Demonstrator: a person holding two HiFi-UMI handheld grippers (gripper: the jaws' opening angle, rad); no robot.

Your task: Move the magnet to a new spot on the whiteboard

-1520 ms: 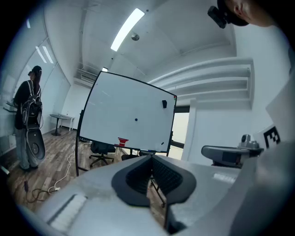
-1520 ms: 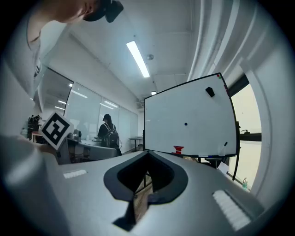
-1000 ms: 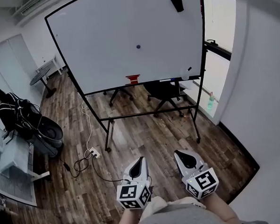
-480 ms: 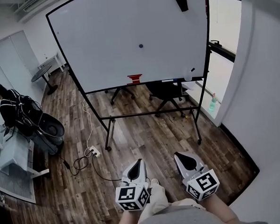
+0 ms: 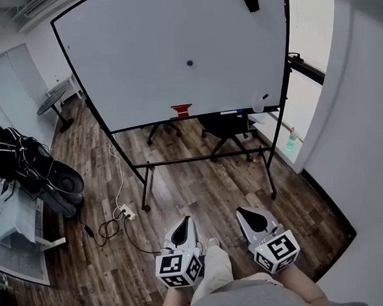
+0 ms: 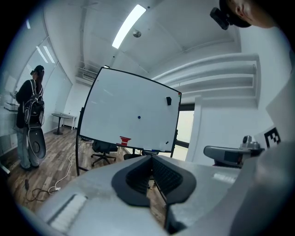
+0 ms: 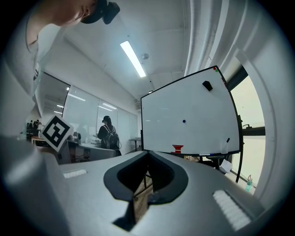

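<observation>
Over the last second the whiteboard [image 5: 141, 68] has grown slightly larger in the head view and a shoe [image 5: 213, 243] now shows between the tools, so the person seems to be stepping toward it, with no reach begun yet. The left tongs [image 5: 182, 230] and right tongs [image 5: 252, 220] stay low at the waist, both closed tight on nothing. The magnet [image 5: 189, 63], a small dark dot, sits mid-board, well apart from both.

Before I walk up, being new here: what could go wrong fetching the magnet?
The corded power strip lies on the floor near the whiteboard: a trip risk. The magnet is small, and the left gripper and right gripper have shut jaws: open one early, or you may knock it off.
</observation>
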